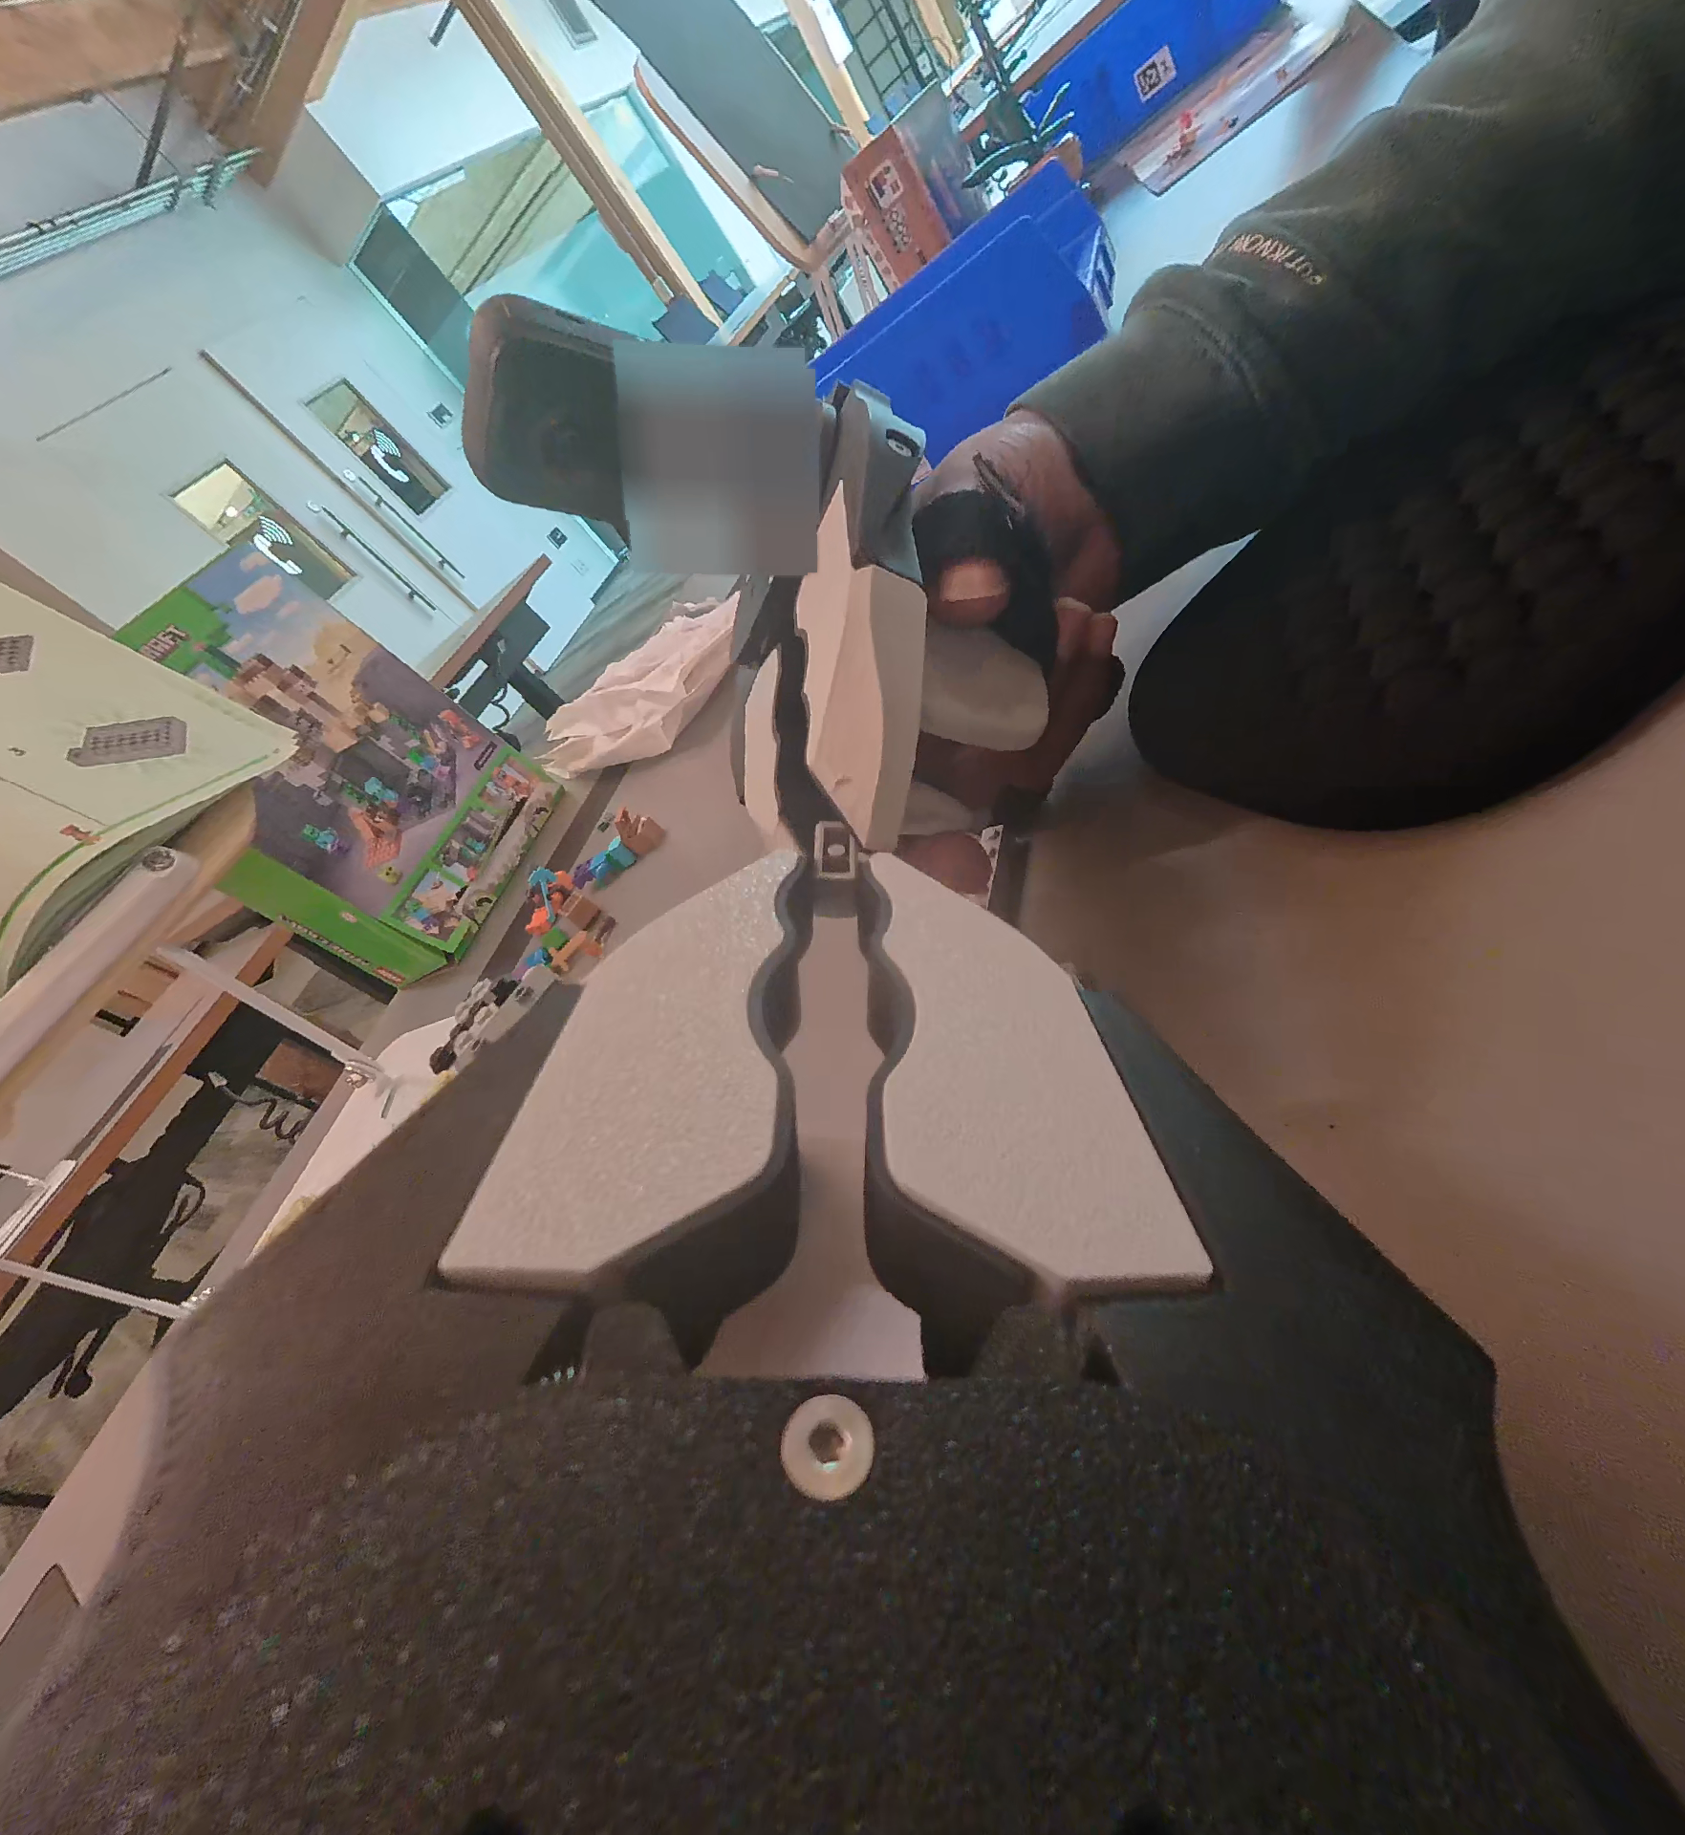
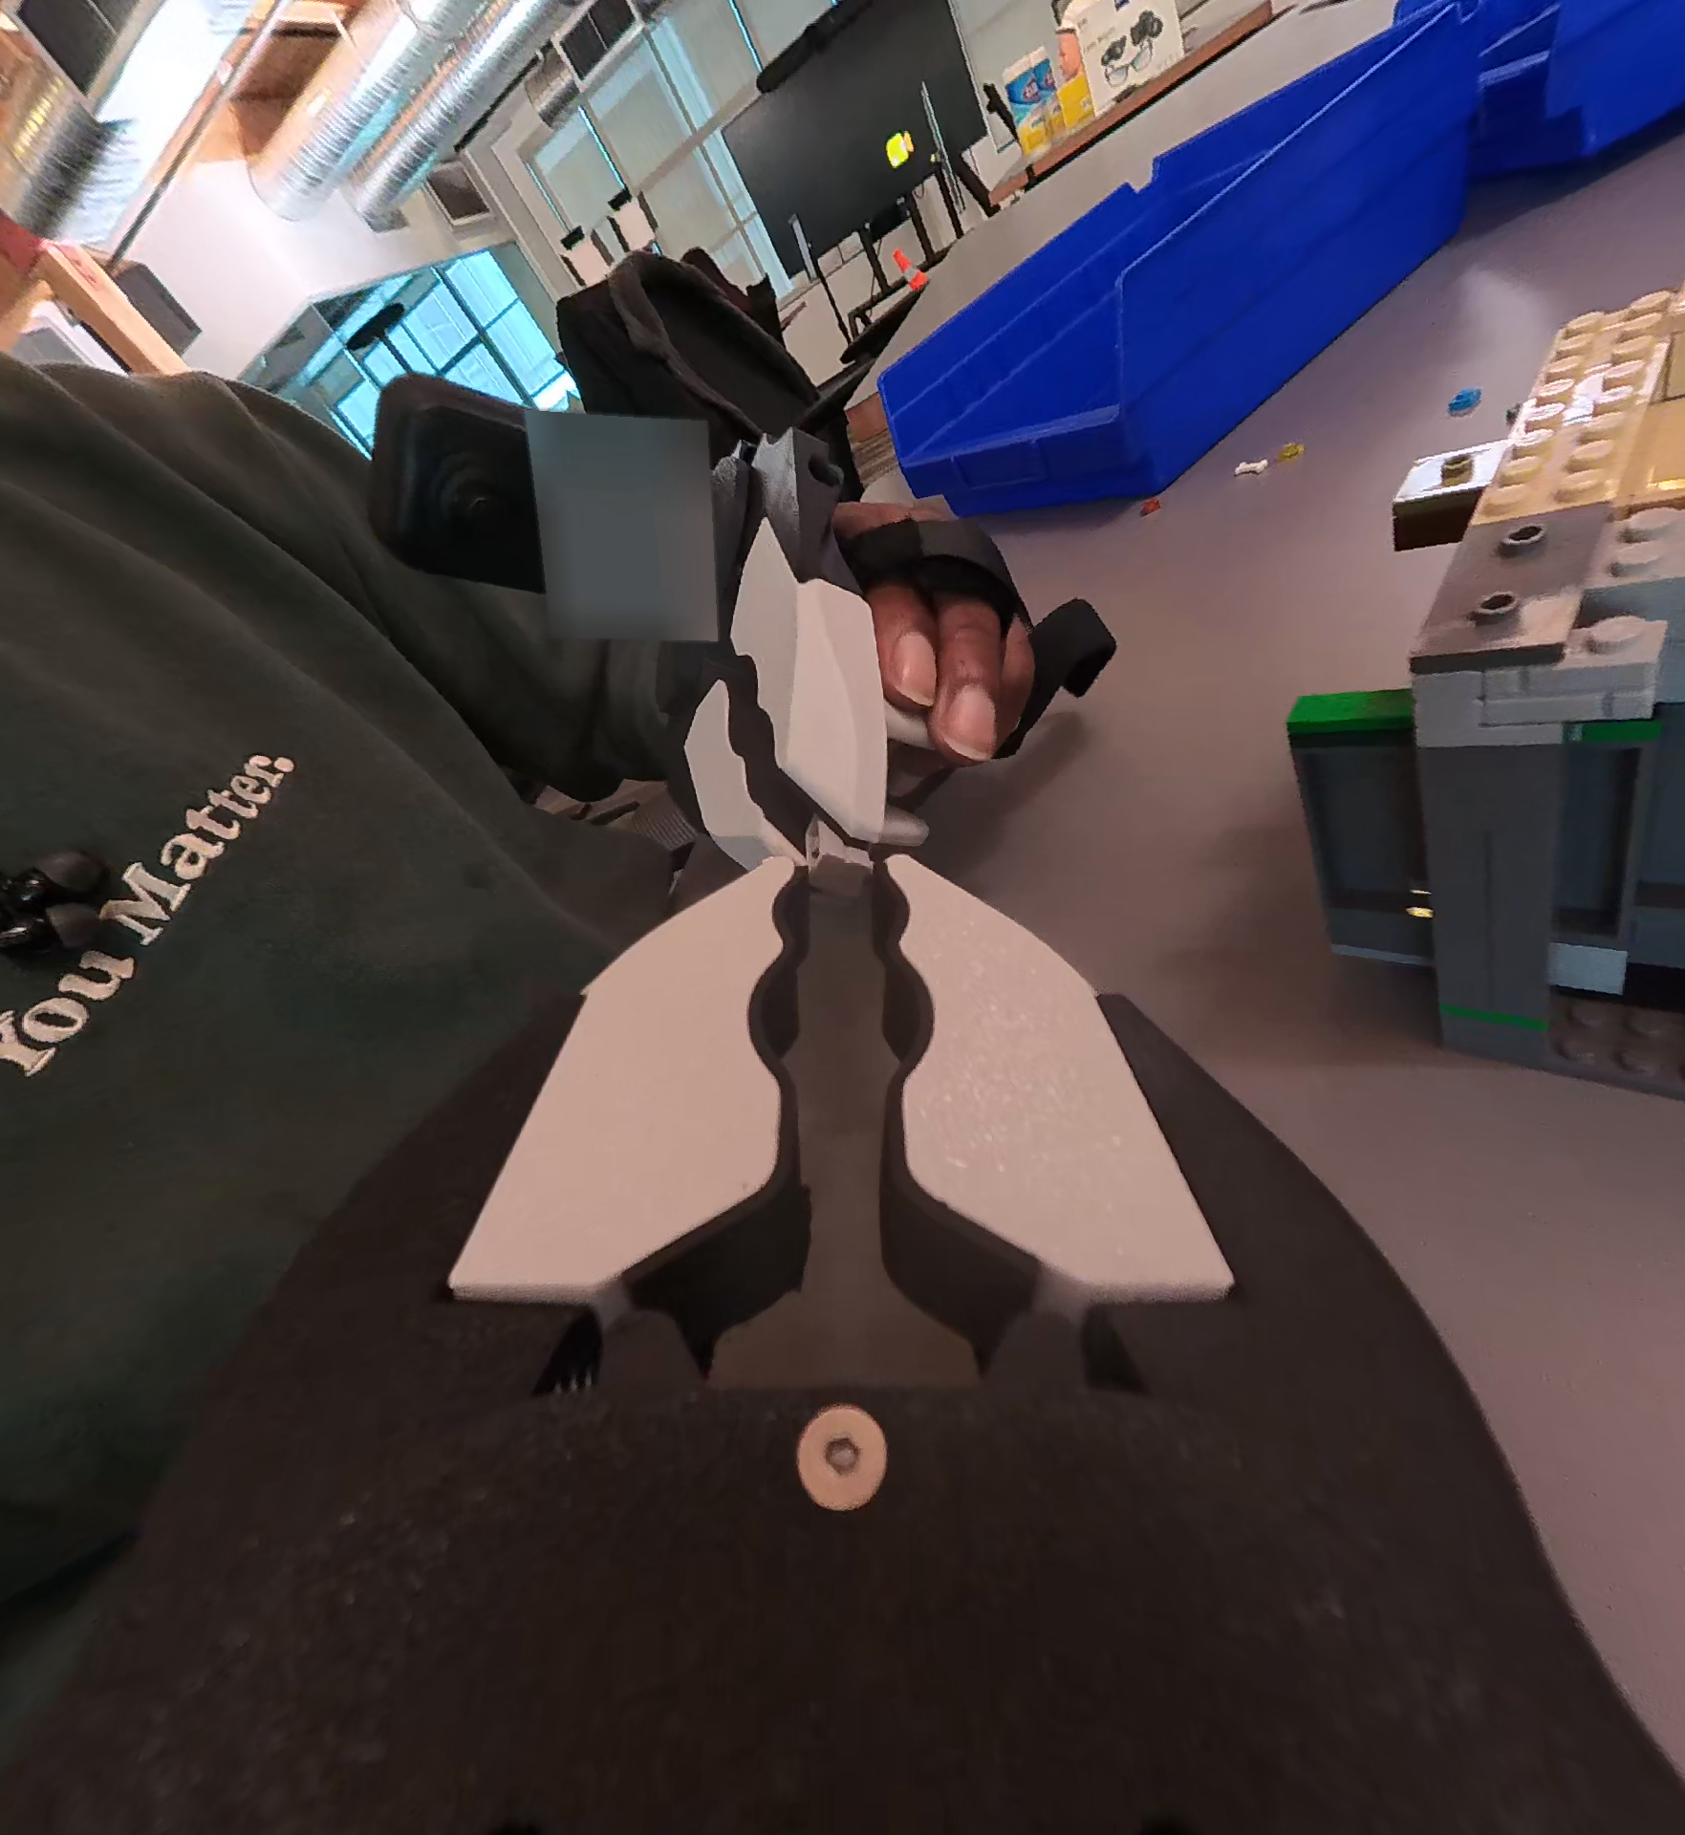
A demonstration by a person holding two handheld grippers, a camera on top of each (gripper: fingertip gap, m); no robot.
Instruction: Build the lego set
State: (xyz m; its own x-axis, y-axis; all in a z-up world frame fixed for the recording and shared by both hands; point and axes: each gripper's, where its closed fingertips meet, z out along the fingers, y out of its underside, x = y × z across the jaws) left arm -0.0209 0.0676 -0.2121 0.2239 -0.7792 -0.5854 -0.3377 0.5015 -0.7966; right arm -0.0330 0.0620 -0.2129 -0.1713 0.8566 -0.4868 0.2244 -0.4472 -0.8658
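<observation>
Small brick (image 1: 835,856): my fingers cover its sides.
Loose pieces (image 1: 570,909) on the desk: too small to sort.
Brick building (image 2: 1563,715): cut by the right edge.
Booklet (image 1: 44,755): cut off at left.

Both grippers tip to tip over grey table (image 2: 1215,794), each blocking the other's forward path: left gripper (image 1: 836,862) faced by the other unit and its hand (image 1: 1007,596); right gripper (image 2: 833,874) likewise. Small grey brick piece (image 1: 834,856) pinched at the meeting tips. Left side of left gripper cluttered: loose coloured bricks (image 1: 570,904), green toy box (image 1: 361,794), crumpled white paper (image 1: 649,685). Right of it, bare table up to dark sleeve (image 1: 1414,596). Right of right gripper, open table strip, then grey brick building (image 2: 1563,745); blue bins (image 2: 1166,328) beyond. Green sweatshirt (image 2: 173,794) walling its left.
</observation>
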